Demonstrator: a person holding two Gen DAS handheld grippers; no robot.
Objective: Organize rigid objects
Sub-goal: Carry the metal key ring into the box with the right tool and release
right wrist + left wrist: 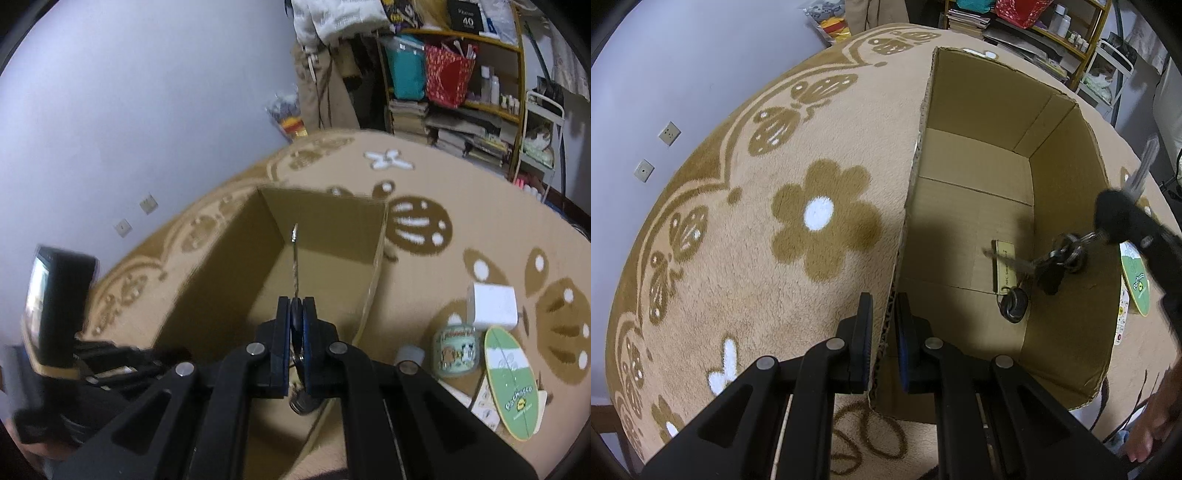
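Observation:
An open cardboard box [964,177] stands on a beige flowered blanket [798,221]. My left gripper [884,321] is shut on the box's near left wall. My right gripper [296,314] is shut on the black head of a key, whose blade [294,258] points up over the box [325,225]. From the left wrist view the right gripper [1126,218] hangs over the box with a bunch of keys [1060,258] dangling under it. A small tan card [1004,266] and a round black object [1014,306] lie on the box floor.
Right of the box on the blanket lie a white cube [491,304], a small printed tin [456,349], a green oval card [511,384] and sticker sheets [487,400]. Cluttered shelves [454,85] stand behind. A wall [129,110] is at the left.

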